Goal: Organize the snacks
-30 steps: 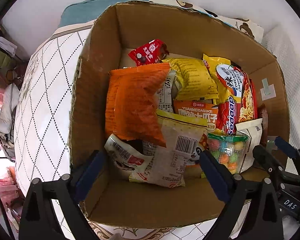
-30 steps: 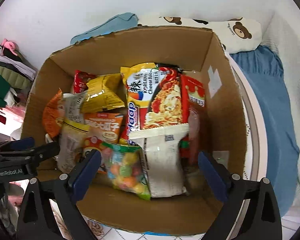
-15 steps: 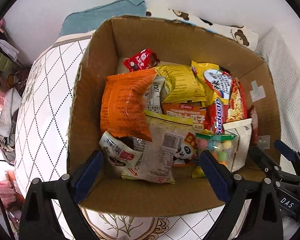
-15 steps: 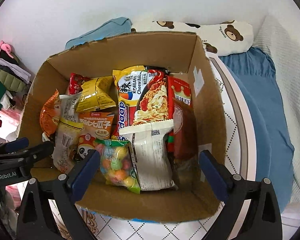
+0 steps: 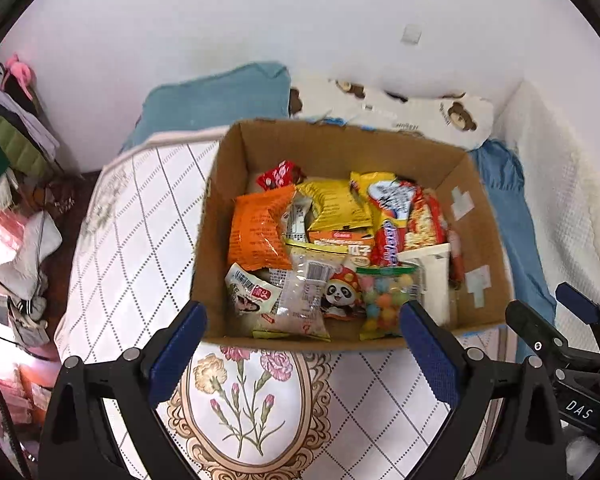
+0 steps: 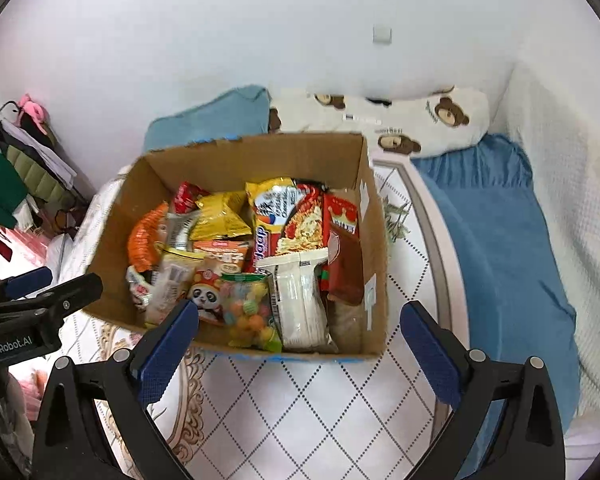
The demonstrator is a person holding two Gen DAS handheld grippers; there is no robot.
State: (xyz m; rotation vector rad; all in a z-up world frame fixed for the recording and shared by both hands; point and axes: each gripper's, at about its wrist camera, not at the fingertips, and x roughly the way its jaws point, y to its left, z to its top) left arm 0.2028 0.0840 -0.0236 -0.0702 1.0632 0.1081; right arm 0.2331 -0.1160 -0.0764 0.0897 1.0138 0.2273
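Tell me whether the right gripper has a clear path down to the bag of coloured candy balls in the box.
Probably yes. The candy bag lies on top at the near edge of the open box, uncovered, and the right gripper, jaws opening and empty, hangs above it.

I read "DAS" on the right gripper (image 5: pixel 576 332) body, "GenRobot.AI" on the left gripper (image 6: pixel 40 292) body, and a vertical word, seemingly "Seajap", on the red-blue noodle packet (image 6: pixel 262 246).

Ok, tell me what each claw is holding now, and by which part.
Nothing is held. The left claw is open and bare; the right claw is opening, nothing between its jaws. The snacks all lie in the box.
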